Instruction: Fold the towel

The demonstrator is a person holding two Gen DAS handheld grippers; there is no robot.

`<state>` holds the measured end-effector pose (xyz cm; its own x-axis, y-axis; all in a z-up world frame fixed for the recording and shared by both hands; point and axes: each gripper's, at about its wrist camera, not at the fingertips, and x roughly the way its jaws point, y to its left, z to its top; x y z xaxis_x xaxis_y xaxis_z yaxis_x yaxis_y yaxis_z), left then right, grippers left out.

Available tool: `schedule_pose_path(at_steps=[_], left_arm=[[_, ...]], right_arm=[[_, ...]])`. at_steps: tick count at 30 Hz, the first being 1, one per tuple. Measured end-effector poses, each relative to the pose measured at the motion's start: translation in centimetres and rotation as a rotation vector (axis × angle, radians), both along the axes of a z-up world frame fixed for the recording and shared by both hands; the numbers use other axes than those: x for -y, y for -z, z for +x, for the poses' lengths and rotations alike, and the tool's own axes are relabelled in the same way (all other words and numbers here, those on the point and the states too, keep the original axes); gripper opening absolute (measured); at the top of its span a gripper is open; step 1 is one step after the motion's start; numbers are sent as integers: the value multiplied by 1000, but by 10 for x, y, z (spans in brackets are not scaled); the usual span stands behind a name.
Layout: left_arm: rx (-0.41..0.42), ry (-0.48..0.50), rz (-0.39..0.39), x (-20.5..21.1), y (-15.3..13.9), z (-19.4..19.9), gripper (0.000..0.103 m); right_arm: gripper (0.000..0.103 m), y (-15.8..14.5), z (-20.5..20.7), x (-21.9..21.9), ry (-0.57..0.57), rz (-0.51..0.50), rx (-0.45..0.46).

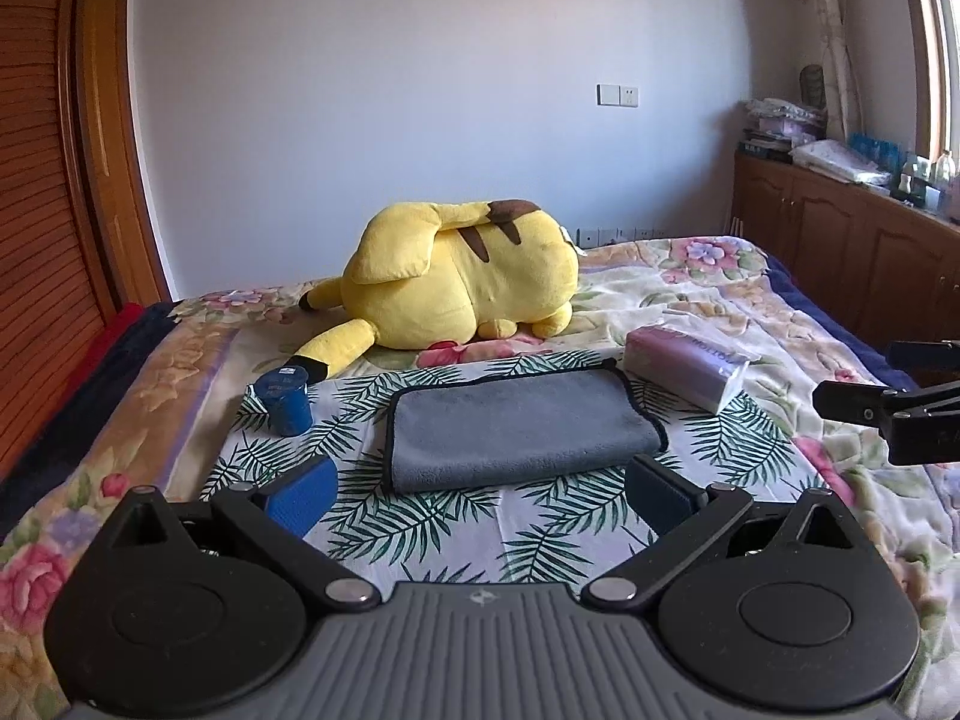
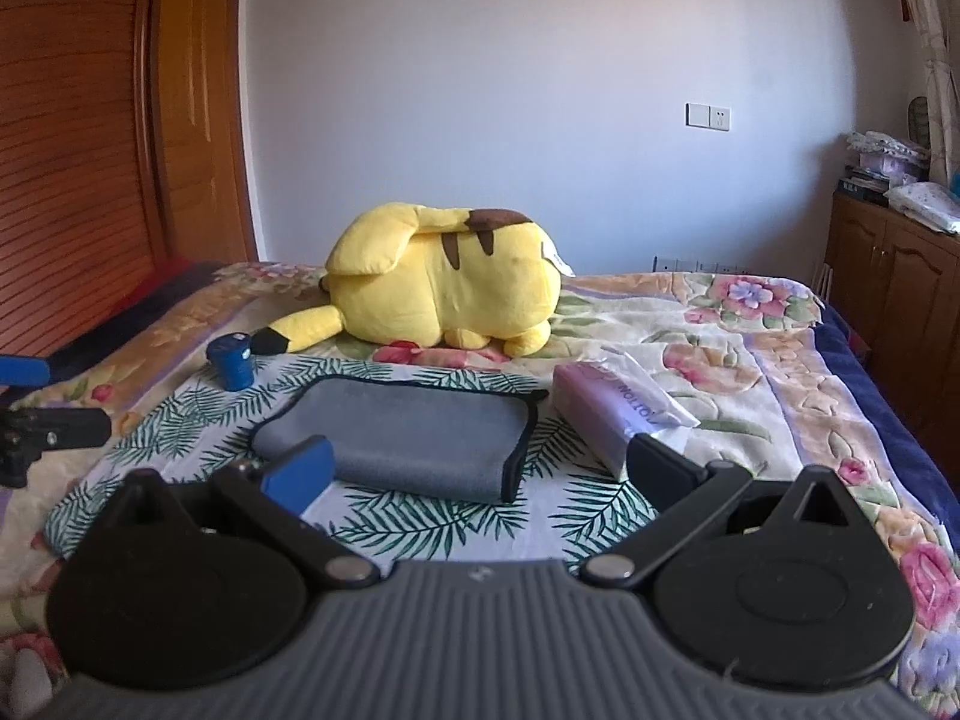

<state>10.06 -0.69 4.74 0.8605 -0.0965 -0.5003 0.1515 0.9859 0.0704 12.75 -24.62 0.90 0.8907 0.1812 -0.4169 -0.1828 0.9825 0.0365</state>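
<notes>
Floral bedspread (image 1: 708,294) across the whole bed, with a leaf-print cloth (image 1: 468,522) spread on top of it near the cameras. Yellow plush toy (image 1: 462,276) lying on its side at the far end, tail trailing toward a blue jar (image 1: 287,399) at the cloth's left corner. Grey towel (image 1: 516,429) folded over on the leaf-print cloth, black-trimmed edge to the far side and right, rounded fold toward the cameras. Purple tissue pack (image 1: 684,369) just right of the towel, not touching it.

From the left wrist view only: wooden cabinets (image 1: 840,246) along the right wall piled with clutter under a window; right gripper (image 1: 870,414) seen side-on at the right edge, above the bedspread. From the right wrist view only: towel's thick rolled front edge (image 2: 414,471) seen at an angle; part of the left gripper at the left edge, one blue pad (image 2: 21,369) showing.

Left gripper (image 1: 480,495) spread wide, holding nothing, hanging just short of the towel's near fold. Right gripper (image 2: 480,471) likewise spread wide and empty, blue finger (image 2: 300,471) in front of the towel's near-left end, dark finger (image 2: 660,471) overlapping the tissue pack's near end; contact not discernible.
</notes>
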Motion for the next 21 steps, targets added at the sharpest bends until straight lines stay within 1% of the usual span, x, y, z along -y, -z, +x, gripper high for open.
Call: schedule_pose_path(at_steps=[5,10,15,21], left_arm=[[-4,0,-11,1,0,-18,103],[9,-16,2,0,5,-37,103],[-3,-30,-11,-7,19,-54,103],[-33,-44,-3,-14,36,-69,103]], right_arm=[[103,-2,-20,-3,-7,10,4],[103,0,-40,-6,-9,25,3],[103,7,-59,-10,-10,40,-8],[103,15,-80,-16,-18,62,-19]])
